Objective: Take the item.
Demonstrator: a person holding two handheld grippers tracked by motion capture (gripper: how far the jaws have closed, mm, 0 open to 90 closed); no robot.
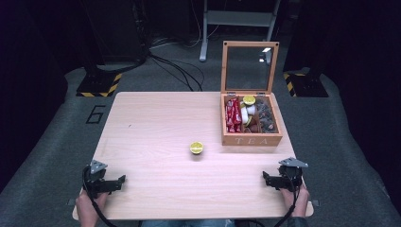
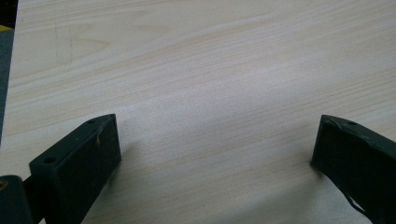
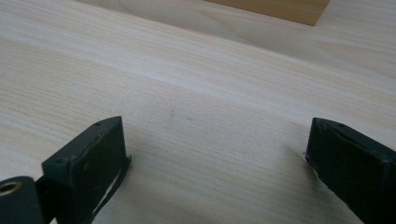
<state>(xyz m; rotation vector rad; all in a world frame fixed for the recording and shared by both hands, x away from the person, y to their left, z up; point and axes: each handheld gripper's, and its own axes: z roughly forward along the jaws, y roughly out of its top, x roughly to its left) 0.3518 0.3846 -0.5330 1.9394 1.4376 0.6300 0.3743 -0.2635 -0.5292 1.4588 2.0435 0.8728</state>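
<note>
A small yellow capsule sits alone on the light wooden table, just left of a wooden box marked TEA. The box's glass lid stands upright, and red sachets, white and yellow pods and dark pieces fill its compartments. At the near left corner my left gripper rests on the table, open with bare wood between its jaws. My right gripper rests open at the near right corner, also over bare wood. A corner of the box shows at the top of the right gripper view.
Dark floor surrounds the table, with cables and a white stand leg behind it. Black-and-yellow striped bases sit at the far left and far right. A painted 6 marks the floor at the left.
</note>
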